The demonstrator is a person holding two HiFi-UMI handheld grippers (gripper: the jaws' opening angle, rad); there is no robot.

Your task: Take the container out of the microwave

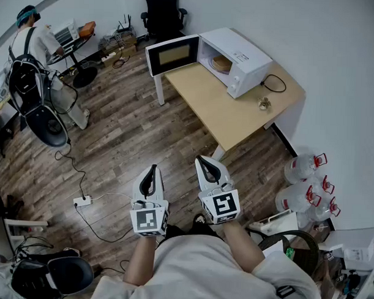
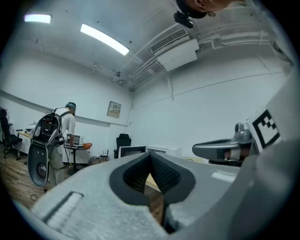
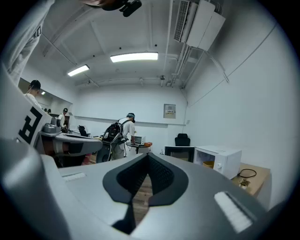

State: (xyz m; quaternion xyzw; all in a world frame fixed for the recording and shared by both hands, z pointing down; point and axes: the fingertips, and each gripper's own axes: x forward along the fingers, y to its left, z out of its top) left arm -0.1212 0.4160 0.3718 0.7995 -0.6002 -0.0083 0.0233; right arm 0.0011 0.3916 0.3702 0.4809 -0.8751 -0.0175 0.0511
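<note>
A light wooden table with white legs point(image 1: 237, 117) is shown at the far right of a room with a dark plank floor point(image 1: 132, 131). On its far end a white box-shaped microwave oven point(image 1: 242, 53) is set, with its black-windowed door point(image 1: 172, 54) swung fully open to the left. Inside the cavity a round tan container point(image 1: 222, 63) is visible, near the front opening. The left gripper point(image 1: 153, 168) and the right gripper point(image 1: 200, 158) are held near, close to the person's body, both aimed toward the table. The jaws of each are closed together at the tips, with nothing held between them. The container lies far ahead and a little right of both pairs of jaws, well apart from them, with floor and the table's near end between. The step in hand is judged to be the approach: the gap should be closed first, one gripper's jaws should be spread before the cavity is entered, and the open door at the left should be avoided
</note>
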